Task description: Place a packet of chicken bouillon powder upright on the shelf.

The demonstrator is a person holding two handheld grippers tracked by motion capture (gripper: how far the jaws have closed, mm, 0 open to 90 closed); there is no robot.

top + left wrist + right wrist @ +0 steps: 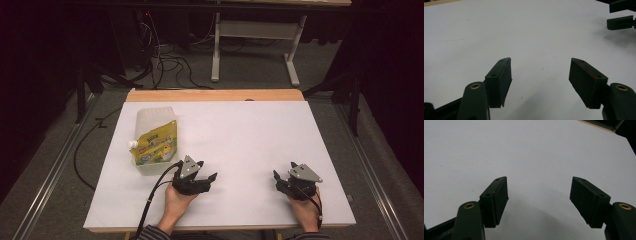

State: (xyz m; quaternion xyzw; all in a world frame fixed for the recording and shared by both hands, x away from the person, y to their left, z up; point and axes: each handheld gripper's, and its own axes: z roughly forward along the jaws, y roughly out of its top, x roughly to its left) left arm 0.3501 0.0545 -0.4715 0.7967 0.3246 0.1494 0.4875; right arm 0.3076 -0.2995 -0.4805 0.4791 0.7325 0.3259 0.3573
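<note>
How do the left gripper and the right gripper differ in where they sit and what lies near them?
The left gripper sits near the table's middle, close beside the refill pouch; the right gripper sits toward the right edge with bare white tabletop around it. The left gripper's cable trails left, the right gripper's cable runs back along the wrist. Both are open and hold nothing.

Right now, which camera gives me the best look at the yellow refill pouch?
The high view: the pouch lies on a pale container at the table's left. Both gripper views look along open jaws at bare white tabletop, with no pouch there.
</note>
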